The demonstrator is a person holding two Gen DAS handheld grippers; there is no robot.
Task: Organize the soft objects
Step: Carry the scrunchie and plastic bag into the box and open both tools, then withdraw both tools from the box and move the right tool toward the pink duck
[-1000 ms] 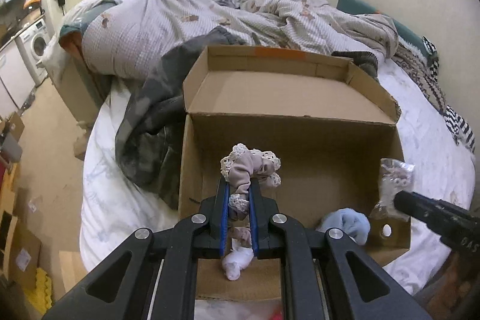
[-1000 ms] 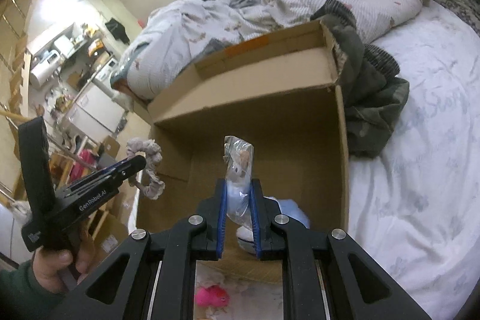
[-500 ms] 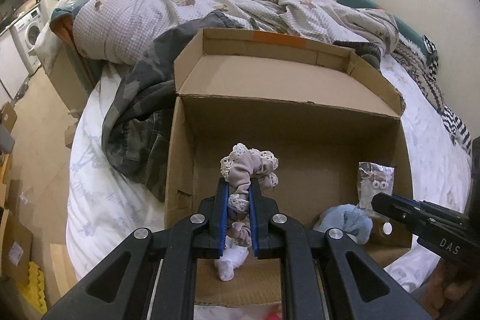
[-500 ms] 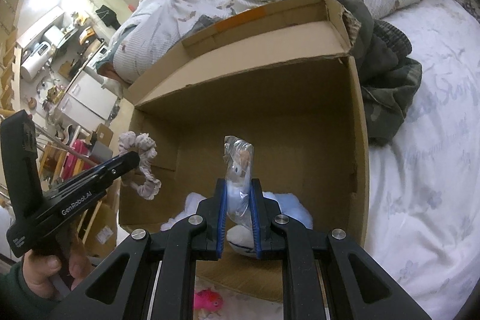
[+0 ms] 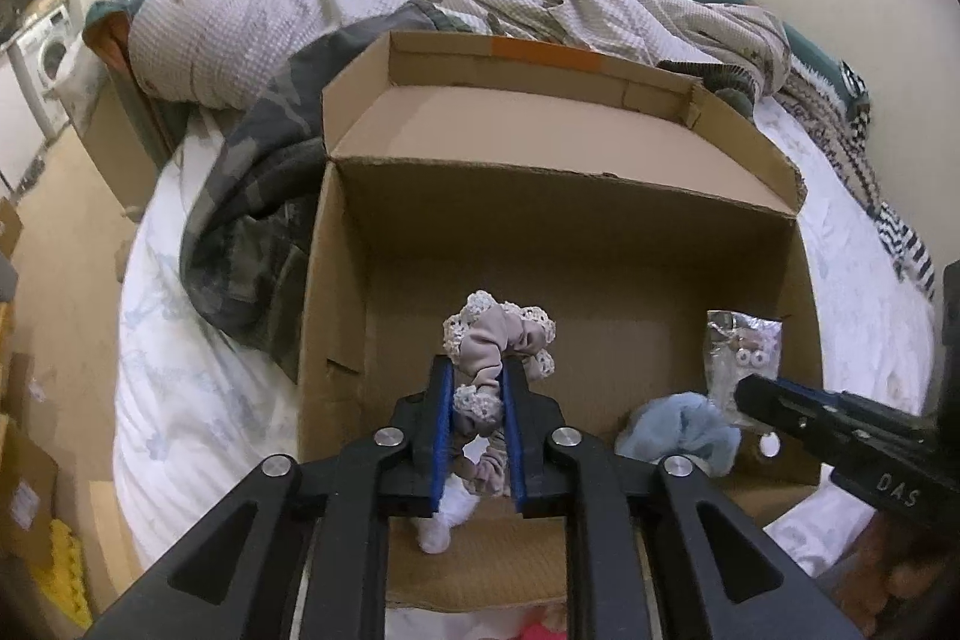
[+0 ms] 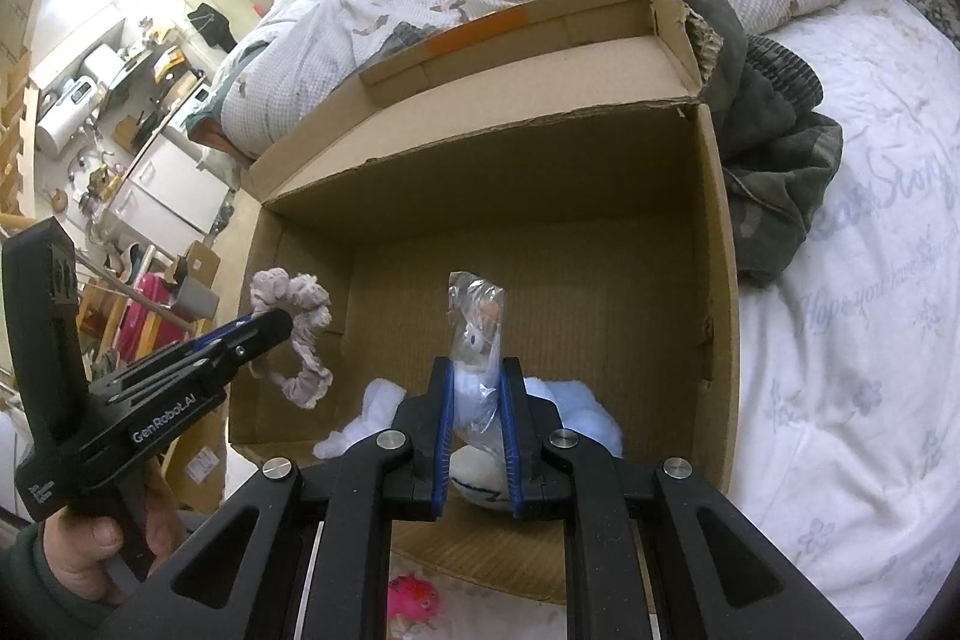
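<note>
From the left wrist, the left gripper (image 5: pixel 475 388), jaws opening, has a lace-trimmed scrunchie (image 5: pixel 498 340) between its pads over the open cardboard box (image 5: pixel 336 280) (a blue plush (image 5: pixel 684 430) lies inside). From the right wrist, the right gripper (image 6: pixel 475 388) is clamped on a clear packet (image 6: pixel 474 328) above the box's floor.

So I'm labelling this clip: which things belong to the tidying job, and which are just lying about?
Job:
- scrunchie between left tool's opening jaws
- bagged toy in right tool
- box
- blue plush in the box

Lying about:
- duvet
- camo jacket
- pink toy in front of the box
</note>
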